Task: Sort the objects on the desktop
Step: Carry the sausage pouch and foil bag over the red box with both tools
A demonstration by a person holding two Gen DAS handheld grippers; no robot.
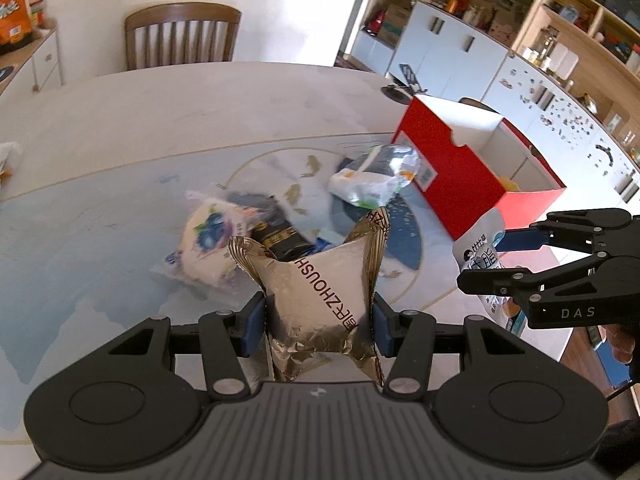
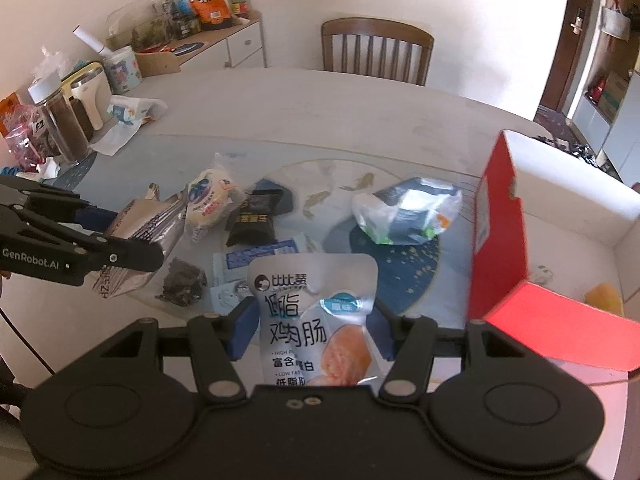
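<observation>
Mid-carry: left gripper clamps a gold foil packet, right gripper clamps a sausage pouch, both above the table's near edge; next, drop them into the red box at right.

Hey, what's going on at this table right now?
A person is sorting snack packets with a handheld gripper in each hand. The left gripper is clamped on a gold foil packet, and the right gripper on a silver chicken sausage pouch. Both are held above the table. Several more packets lie loose on it, beside an open red box.
</observation>
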